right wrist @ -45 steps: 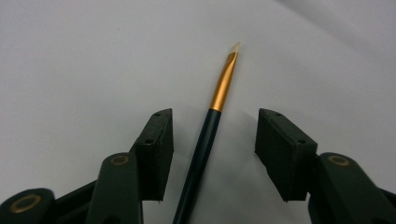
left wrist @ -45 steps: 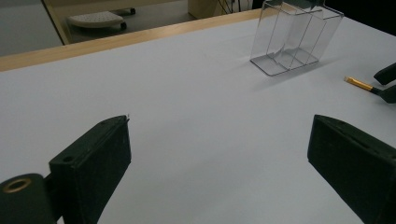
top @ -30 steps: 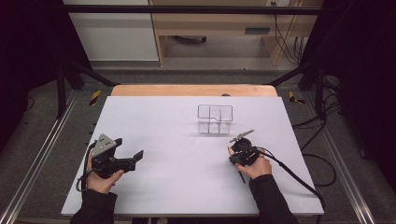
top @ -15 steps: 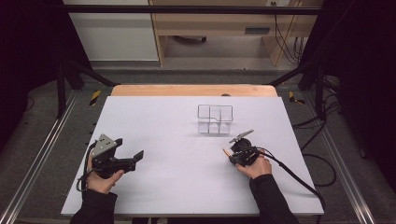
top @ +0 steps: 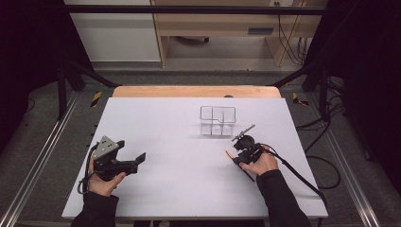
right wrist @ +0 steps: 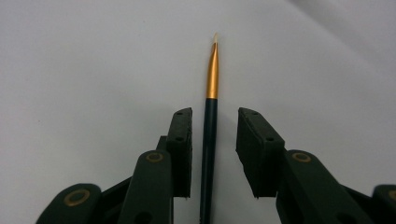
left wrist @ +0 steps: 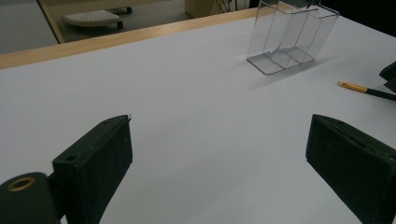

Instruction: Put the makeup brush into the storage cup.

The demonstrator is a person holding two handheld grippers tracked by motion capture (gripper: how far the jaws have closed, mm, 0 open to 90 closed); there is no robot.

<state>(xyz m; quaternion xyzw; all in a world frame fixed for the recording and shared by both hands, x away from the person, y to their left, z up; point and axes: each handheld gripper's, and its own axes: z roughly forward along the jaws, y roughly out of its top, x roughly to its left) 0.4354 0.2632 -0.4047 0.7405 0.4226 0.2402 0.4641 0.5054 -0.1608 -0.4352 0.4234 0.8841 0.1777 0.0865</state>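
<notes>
A thin paintbrush (right wrist: 211,79) with a dark handle, gold ferrule and pale tip lies flat on the white table. Its handle runs between the jaws of my right gripper (right wrist: 214,119). Those jaws have just been opening, and a small gap shows on each side of the handle. From the high view the right gripper (top: 239,158) points left and the brush tip (top: 229,154) pokes out of it. My left gripper (top: 137,161) hovers at the table's left, open wide, with only bare table between its jaws (left wrist: 219,154). The brush (left wrist: 359,87) lies off to its right.
A clear plastic organizer (top: 217,120) with several upright compartments stands behind the right gripper, seen also from the left gripper (left wrist: 289,37). The white table top (top: 165,123) has a wooden far edge (top: 194,91). A cable (top: 302,175) trails from the right gripper.
The brush tip shows a little more plainly left of the right gripper than a second ago. Both hands are about where they were.
</notes>
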